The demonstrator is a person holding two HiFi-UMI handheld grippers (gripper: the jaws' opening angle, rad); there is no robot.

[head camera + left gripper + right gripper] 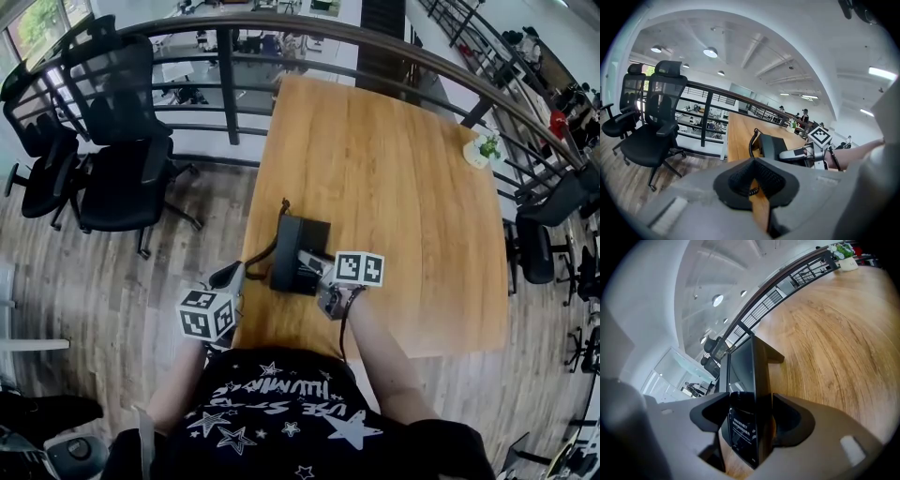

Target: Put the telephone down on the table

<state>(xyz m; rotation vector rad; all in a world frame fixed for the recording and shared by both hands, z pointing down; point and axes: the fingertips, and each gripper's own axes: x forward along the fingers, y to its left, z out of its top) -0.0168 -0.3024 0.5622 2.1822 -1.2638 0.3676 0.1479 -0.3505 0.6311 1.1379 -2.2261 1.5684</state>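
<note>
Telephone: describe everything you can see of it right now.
The telephone is a black, plastic-looking desk set with a glossy face. It sits near the front edge of the wooden table, between the parted jaws of the right claw. Its coiled cord leaves its left side and runs into the closed left claw.

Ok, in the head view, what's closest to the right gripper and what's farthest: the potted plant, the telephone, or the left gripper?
1. Telephone: between the right gripper's open jaws, on the table's near end.
2. Left gripper: off to the left, at the table's left edge.
3. Potted plant: at the table's far right corner.
</note>
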